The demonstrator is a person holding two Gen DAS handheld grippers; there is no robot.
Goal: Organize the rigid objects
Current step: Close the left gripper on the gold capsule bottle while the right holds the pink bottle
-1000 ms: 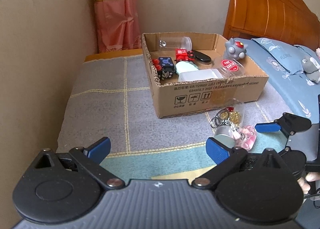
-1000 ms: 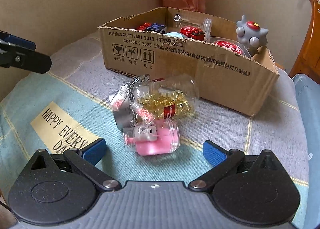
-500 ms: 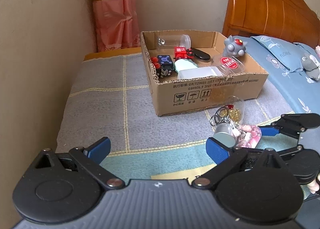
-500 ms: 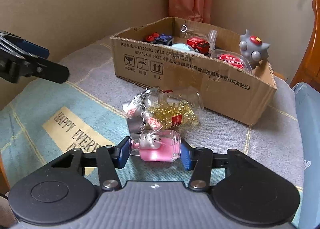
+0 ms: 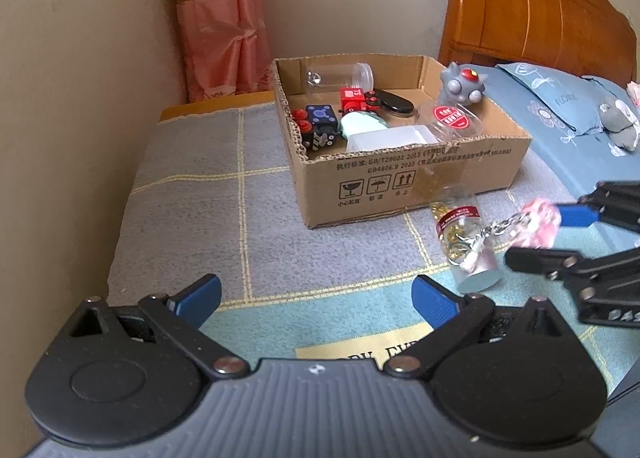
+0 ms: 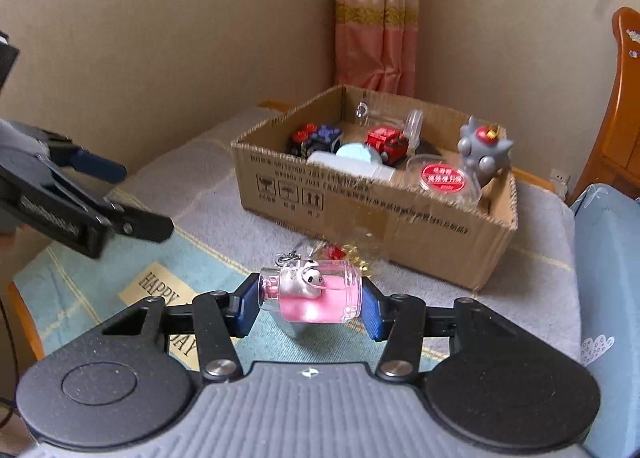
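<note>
Pink-filled glass bottle charm (image 6: 311,292), clamped end to end between the pads of the right gripper (image 6: 308,304) and lifted clear of the blanket (image 5: 192,194), just short of the cardboard box (image 6: 400,218). A chain (image 5: 506,224) ties it to the bead bottle (image 5: 460,228) and other trinkets, blurred below; their swinging weight could twist the smooth glass loose or snag the box wall. Left gripper (image 5: 316,294) hovers low over the blanket, jaws spread, empty.

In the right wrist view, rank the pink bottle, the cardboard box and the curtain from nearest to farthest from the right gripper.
1. Pink bottle: clamped between the right gripper fingers.
2. Cardboard box: ahead on the blanket, slightly right.
3. Curtain: in the far corner, behind the box.
</note>
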